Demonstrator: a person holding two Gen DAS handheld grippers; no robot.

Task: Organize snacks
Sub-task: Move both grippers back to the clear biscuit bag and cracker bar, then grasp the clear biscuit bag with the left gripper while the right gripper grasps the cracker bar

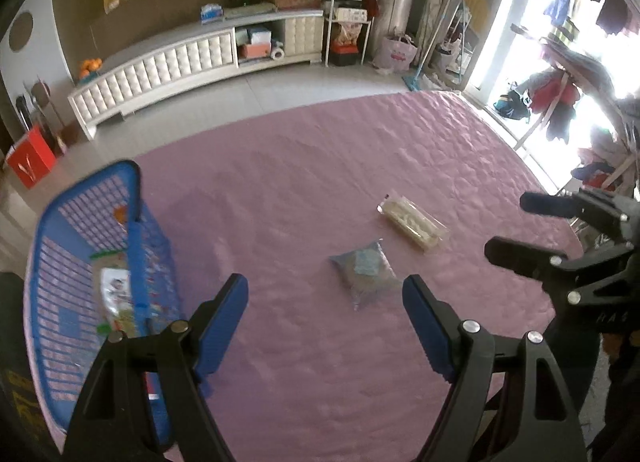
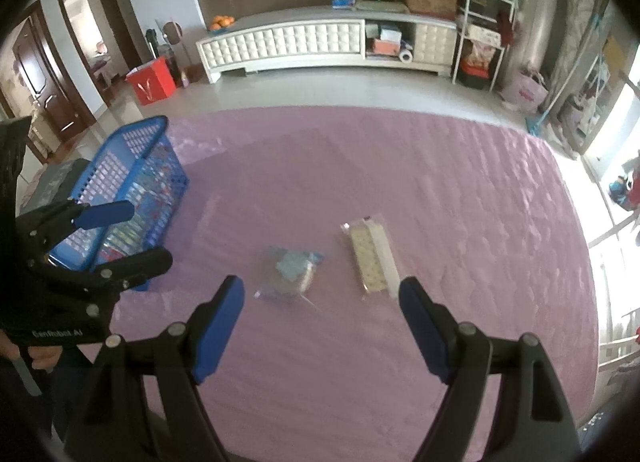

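Observation:
Two snack packs lie on the pink bed cover: a bluish clear bag (image 1: pixel 365 269) (image 2: pixel 291 271) and a long clear pack of pale crackers (image 1: pixel 412 220) (image 2: pixel 372 255) to its right. A blue mesh basket (image 1: pixel 132 198) (image 2: pixel 120 166) stands at the left and holds several snack packets. My left gripper (image 1: pixel 325 302) is open and empty, just short of the bluish bag; it also shows in the right wrist view (image 2: pixel 138 232). My right gripper (image 2: pixel 321 302) is open and empty above both packs; it also shows in the left wrist view (image 1: pixel 508 224).
The pink cover (image 1: pixel 320 166) (image 2: pixel 440 190) spreads wide beyond the packs. Past its far edge is tiled floor, a long white cabinet (image 1: pixel 168 66) (image 2: pixel 320 42), a red box (image 1: pixel 30 162) (image 2: pixel 152 80) and a white rack (image 1: pixel 348 10). Clothes hang at the bright window on the right.

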